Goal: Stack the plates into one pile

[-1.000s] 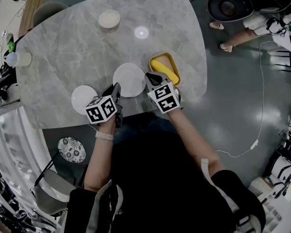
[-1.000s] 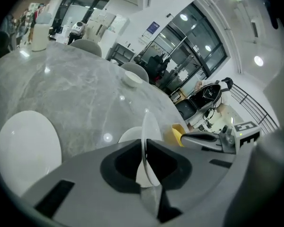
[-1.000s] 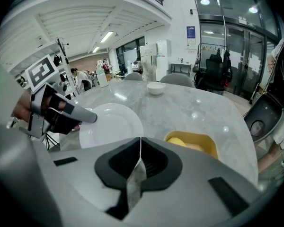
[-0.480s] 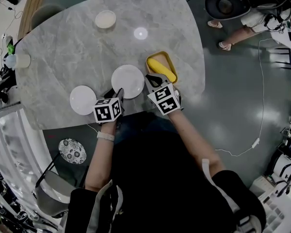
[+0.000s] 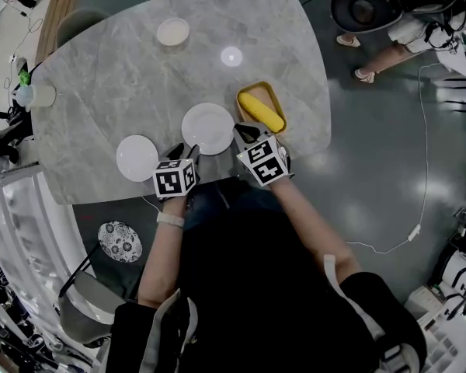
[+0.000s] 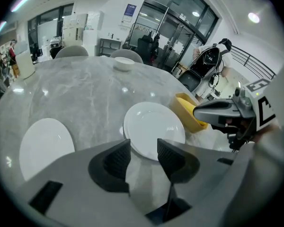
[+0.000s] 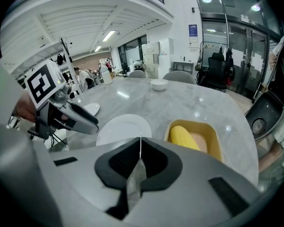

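Two white plates lie on the marble table [image 5: 124, 68]: a larger plate [image 5: 207, 128] [image 6: 154, 129] [image 7: 124, 126] near the front edge and a smaller plate [image 5: 137, 158] [image 6: 45, 143] [image 7: 91, 109] to its left. My left gripper [image 5: 181, 152] [image 6: 141, 150] hovers just short of the larger plate's near rim. Its jaws have just been opening and stand open with nothing between them. My right gripper [image 5: 245, 130] [image 7: 140, 148] is shut and empty, at the larger plate's right edge beside the yellow dish.
A yellow dish [image 5: 262, 111] [image 6: 191, 112] [image 7: 194, 138] holding a corn cob sits right of the larger plate. A small bowl [image 5: 173, 31] [image 6: 123, 63] [image 7: 159, 83] stands at the far side and a cup [image 5: 43, 95] at the left edge. Chairs surround the table; a person's legs show at the top right.
The left gripper's jaws have gone from shut to open, and the gripper has rolled and shifted slightly right toward the larger plate. The right gripper has stayed put.
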A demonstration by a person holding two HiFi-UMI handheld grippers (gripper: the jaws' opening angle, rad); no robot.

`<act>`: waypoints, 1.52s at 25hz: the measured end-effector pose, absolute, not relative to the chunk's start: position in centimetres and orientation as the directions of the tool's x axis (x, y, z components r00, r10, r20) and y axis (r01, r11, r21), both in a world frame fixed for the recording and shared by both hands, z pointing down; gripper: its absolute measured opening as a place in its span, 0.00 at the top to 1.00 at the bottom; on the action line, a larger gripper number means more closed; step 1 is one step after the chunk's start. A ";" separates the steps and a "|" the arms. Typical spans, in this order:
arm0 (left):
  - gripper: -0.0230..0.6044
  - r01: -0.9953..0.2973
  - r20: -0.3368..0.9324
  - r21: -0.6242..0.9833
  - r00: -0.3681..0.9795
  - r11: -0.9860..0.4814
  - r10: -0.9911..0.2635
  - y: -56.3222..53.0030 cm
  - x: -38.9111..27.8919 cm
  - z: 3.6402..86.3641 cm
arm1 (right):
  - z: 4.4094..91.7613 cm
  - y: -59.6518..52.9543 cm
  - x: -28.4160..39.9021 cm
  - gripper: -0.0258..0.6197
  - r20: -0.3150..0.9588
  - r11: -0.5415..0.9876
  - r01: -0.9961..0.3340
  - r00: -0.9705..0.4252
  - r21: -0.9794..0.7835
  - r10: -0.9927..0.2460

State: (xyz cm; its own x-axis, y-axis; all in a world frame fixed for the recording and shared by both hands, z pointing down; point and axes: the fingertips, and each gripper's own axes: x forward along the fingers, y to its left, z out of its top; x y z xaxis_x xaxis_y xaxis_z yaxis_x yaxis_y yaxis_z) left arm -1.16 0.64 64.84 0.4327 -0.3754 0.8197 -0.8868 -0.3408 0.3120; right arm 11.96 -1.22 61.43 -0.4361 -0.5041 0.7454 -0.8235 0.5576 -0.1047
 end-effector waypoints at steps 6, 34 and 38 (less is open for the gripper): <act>0.69 -0.887 0.816 0.315 0.435 -0.337 -0.381 0.4 -1.8 65.2 | 62.9 -0.3 10.7 0.93 0.775 0.574 -0.812 -0.430 -0.107 -0.463; 0.69 -0.698 0.795 0.392 0.585 -0.599 -0.162 -4.9 -1.9 67.0 | 67.5 0.8 7.9 0.93 0.876 0.397 -0.917 -0.231 -0.049 -0.424; 0.68 -0.684 0.783 0.423 0.606 -0.594 -0.140 -5.1 -1.4 67.2 | 67.8 0.8 8.4 0.93 0.872 0.375 -0.926 -0.226 -0.053 -0.434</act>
